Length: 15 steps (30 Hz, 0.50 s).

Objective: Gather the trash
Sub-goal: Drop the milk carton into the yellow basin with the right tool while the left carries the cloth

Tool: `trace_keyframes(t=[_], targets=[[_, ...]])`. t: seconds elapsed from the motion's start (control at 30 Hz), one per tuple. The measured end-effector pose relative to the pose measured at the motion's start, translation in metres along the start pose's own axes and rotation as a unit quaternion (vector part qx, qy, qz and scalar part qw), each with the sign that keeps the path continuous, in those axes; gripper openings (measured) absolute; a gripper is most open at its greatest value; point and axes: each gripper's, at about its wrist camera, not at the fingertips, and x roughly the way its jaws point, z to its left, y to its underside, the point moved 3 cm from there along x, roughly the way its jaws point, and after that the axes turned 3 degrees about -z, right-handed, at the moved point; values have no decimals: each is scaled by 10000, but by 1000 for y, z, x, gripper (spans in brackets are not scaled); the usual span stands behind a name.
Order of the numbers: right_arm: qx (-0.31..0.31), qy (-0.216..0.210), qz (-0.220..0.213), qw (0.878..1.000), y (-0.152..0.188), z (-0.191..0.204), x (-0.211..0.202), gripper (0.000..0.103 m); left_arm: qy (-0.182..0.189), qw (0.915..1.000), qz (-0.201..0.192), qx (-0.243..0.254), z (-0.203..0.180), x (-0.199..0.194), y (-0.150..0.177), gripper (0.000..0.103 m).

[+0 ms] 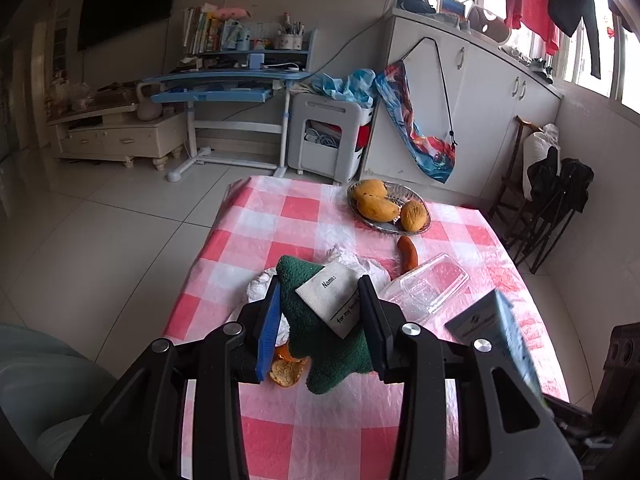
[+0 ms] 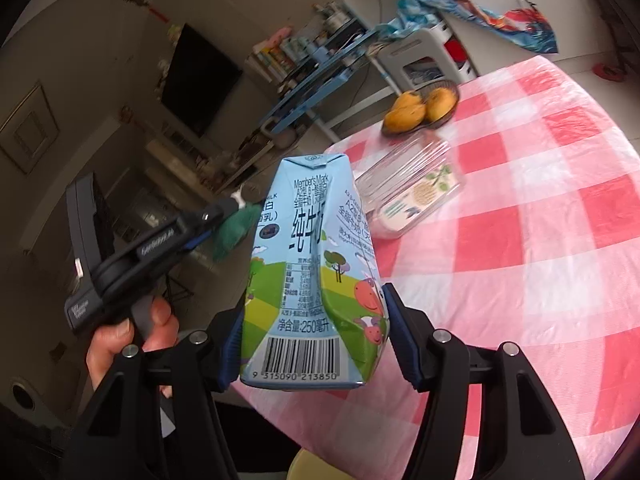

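Trash in hand: left gripper (image 1: 322, 322) clamps green cloth (image 1: 320, 344); right gripper (image 2: 314, 344) clamps milk carton (image 2: 316, 280).
Left beyond fingers: peel (image 1: 286, 372), plastic box (image 1: 426, 286).

Fruit bowl (image 1: 387, 208) at table's (image 1: 256, 240) far edge, clear box (image 1: 424, 288) nearer

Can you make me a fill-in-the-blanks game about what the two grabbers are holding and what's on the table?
1. The right gripper jaws squeeze a light blue ____ carton.
2. The left gripper holds a dark ____ cloth with a white tag.
3. The glass bowl holds yellow ____.
4. The checked tablecloth is white and ____.

Missing words: milk; green; mangoes; red
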Motion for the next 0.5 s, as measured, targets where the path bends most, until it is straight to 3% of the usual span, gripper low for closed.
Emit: trace_keyframes(t=[0.27, 0.5], targets=[[-229, -182, 370, 9989, 9, 10, 12, 60, -114, 9998, -188, 7, 2, -6, -2, 36], [-781, -537, 1433, 9851, 39, 33, 36, 60, -312, 9973, -643, -188, 26, -28, -18, 36]])
